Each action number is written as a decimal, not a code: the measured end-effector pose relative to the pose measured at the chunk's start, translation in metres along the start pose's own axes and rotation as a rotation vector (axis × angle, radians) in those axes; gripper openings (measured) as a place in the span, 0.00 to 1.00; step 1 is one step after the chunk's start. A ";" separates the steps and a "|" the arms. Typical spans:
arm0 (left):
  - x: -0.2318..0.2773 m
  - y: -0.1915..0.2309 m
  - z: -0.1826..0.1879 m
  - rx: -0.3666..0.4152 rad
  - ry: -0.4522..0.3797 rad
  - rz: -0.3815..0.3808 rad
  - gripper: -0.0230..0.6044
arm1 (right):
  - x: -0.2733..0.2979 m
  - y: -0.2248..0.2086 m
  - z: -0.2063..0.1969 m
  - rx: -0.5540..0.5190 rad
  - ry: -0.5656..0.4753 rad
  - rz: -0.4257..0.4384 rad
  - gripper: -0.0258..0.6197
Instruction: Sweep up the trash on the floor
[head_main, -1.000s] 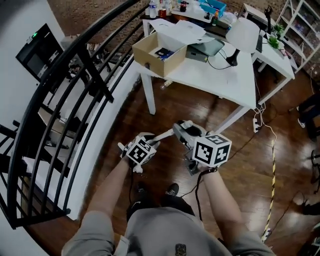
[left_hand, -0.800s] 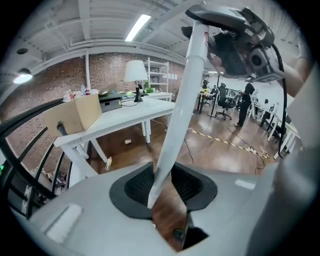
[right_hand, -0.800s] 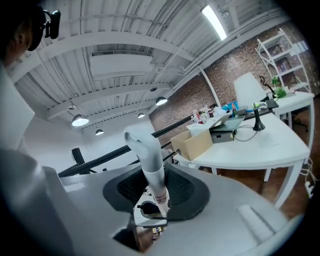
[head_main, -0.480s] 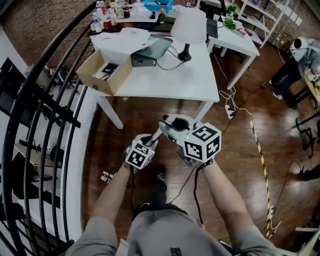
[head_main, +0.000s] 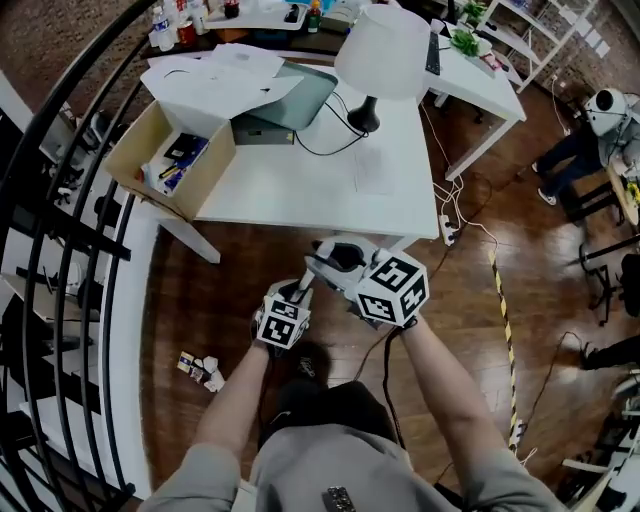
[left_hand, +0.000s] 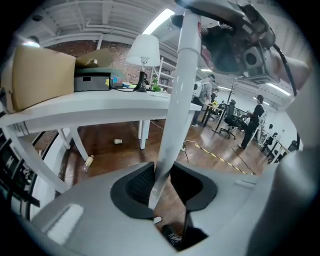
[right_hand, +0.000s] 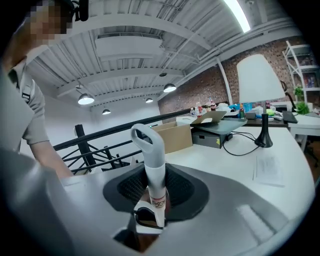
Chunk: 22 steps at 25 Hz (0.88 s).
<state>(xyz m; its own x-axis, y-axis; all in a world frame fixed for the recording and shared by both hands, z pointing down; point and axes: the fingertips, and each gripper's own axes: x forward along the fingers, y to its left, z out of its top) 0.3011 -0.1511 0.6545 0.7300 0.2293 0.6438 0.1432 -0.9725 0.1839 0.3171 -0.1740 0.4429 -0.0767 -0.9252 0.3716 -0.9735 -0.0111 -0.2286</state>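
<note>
- During the last second the person has walked along the railing (head_main: 60, 200) toward the white surface (head_main: 330, 190). The trash (head_main: 205, 370), crumpled paper and a small packet, is now in sight on the floor (head_main: 200, 300), to the left of the person's feet. I judge that the sweeping can begin soon.
- The left gripper (head_main: 298, 292) points downward, and its jaws are closed partway on the shaft of the broom handle (left_hand: 175, 100).
- The right gripper (head_main: 325, 262) is higher and just beside the left one. Its jaws are clamped on the handle's looped top end.
- The brush end is not visible.
</note>
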 end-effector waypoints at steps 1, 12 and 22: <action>0.008 0.006 -0.001 -0.021 0.006 0.016 0.21 | 0.008 -0.009 -0.003 -0.011 0.015 0.008 0.19; 0.076 0.048 0.013 -0.157 -0.056 0.213 0.20 | 0.049 -0.085 -0.020 -0.147 0.069 0.127 0.20; 0.096 0.066 0.015 -0.282 -0.029 0.348 0.21 | 0.006 -0.132 -0.013 -0.101 -0.006 0.063 0.38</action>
<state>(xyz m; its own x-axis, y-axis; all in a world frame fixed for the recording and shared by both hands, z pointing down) 0.3913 -0.1937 0.7174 0.7213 -0.1150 0.6830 -0.2993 -0.9411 0.1576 0.4428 -0.1729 0.4867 -0.1376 -0.9252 0.3536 -0.9836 0.0855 -0.1591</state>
